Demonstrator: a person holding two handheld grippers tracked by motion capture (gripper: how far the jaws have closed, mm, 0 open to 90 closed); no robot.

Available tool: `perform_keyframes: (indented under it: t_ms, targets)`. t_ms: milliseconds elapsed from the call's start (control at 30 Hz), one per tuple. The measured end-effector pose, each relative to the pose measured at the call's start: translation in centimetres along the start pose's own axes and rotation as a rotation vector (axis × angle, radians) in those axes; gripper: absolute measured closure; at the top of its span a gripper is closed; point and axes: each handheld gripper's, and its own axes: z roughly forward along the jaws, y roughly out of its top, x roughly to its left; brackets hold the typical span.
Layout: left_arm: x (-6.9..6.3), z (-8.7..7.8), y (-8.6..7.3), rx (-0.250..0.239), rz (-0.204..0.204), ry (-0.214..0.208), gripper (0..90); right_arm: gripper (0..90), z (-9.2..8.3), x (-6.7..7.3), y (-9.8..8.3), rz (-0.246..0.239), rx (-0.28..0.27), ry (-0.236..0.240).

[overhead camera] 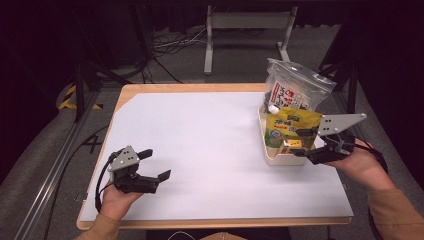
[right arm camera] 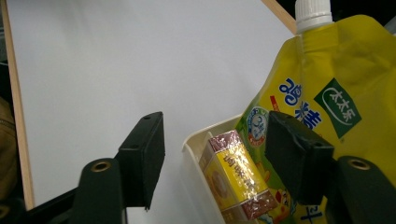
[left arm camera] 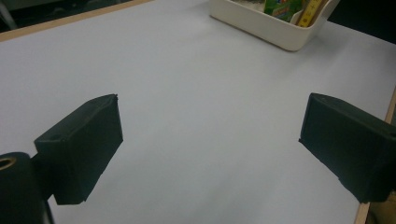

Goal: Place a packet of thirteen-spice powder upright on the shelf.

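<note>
A cream bin (overhead camera: 272, 157) (right arm camera: 192, 161) stands on the right of the white table top (overhead camera: 200, 140). In it are a yellow spouted pouch (overhead camera: 290, 122) (right arm camera: 345, 84), a small yellow box wrapped in film (overhead camera: 291, 145) (right arm camera: 233, 172) and a tall clear printed bag (overhead camera: 295, 87). My right gripper (overhead camera: 301, 142) (right arm camera: 215, 144) is at the bin's near right corner, open. One jaw is outside the bin wall, the other in front of the pouch, and neither pad presses on anything. My left gripper (overhead camera: 159, 163) (left arm camera: 210, 135) hovers open over bare table at the near left, with nothing between its jaws.
The bin (left arm camera: 261, 25) lies far off in the left gripper view, across a wide stretch of bare white surface. A wooden table edge (overhead camera: 215, 222) runs along the front. Beyond the table are a grey floor, cables and a metal frame leg (overhead camera: 209, 45).
</note>
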Motion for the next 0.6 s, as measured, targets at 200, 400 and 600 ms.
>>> perform_keyframes:
  t_ms: [200, 400, 600]
  targets:
    - [0.3, -0.8, -1.1, 0.004, -0.01, 0.013, 5.9, 36.7, -0.8, 1.4, -1.5, 0.088, -0.067, -0.053]
    - [0.5, -1.3, -1.8, 0.01, -0.019, 0.021, 5.8, 34.8, -0.9, 2.4, -2.9, 0.158, -0.117, -0.091]
    - [0.9, -1.9, -2.7, 0.001, -0.037, 0.022, 5.5, 31.7, -0.6, 3.3, -5.1, 0.213, -0.144, -0.138]
